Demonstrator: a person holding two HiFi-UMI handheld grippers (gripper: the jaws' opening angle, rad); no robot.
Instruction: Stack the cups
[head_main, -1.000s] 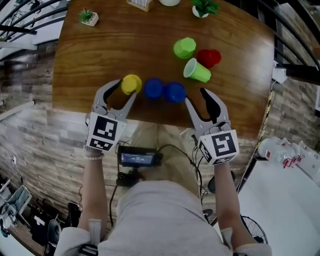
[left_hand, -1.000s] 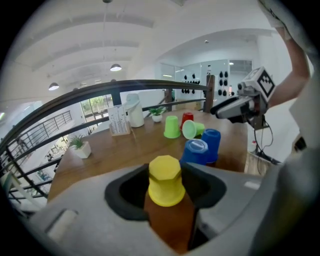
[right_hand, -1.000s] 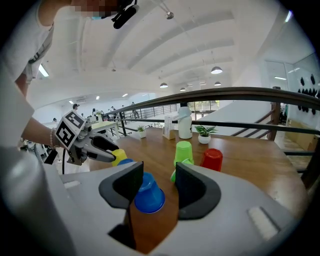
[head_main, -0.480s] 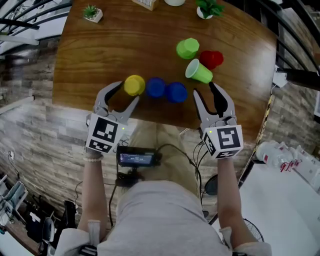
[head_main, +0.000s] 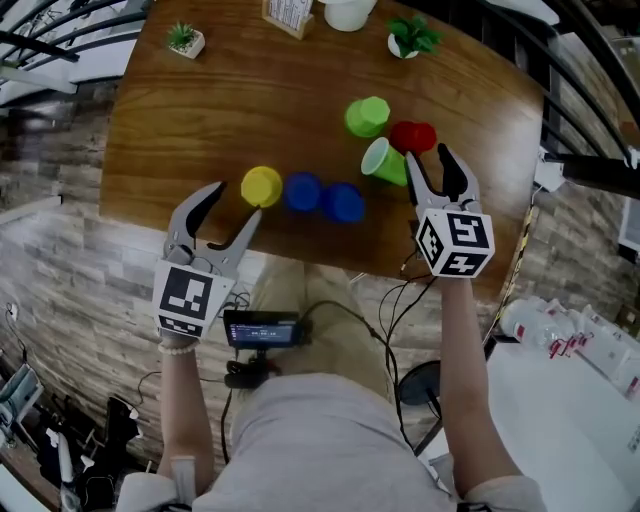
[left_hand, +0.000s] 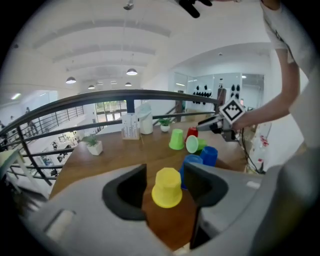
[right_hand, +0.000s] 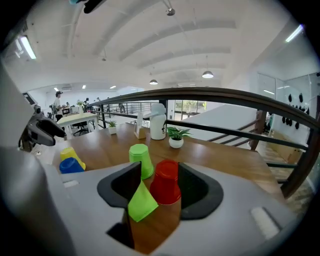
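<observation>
Head view looks down on a wooden table (head_main: 200, 120) where six cups are spread out, none of them stacked. Near the front edge we see a row: the yellow cup (head_main: 262, 186), a blue cup (head_main: 303, 192) and a second blue cup (head_main: 344, 202), close beside each other and all upside down. Further right stand the upside-down green cup (head_main: 367, 116) and the red cup (head_main: 412, 136), with the lying green cup (head_main: 382, 161) on its side just in front of them.

We hold the left gripper (head_main: 236, 203) just before the yellow cup. Its jaws have just been opening and now stand wide. In the left gripper view the yellow cup shows in line with the gap, but the pads do not touch it – it stands slightly ahead of the tips.

The right gripper (head_main: 430, 155) is at the red cup. Its jaws have also just been opening and are wide apart. In the right gripper view the red cup appears in the gap, close to the right jaw, and the mouth of the lying green cup is near the left jaw – we cannot tell if either touches.

At the far edge stand two small plants (head_main: 185, 38) and a white jug (head_main: 345, 12).
</observation>
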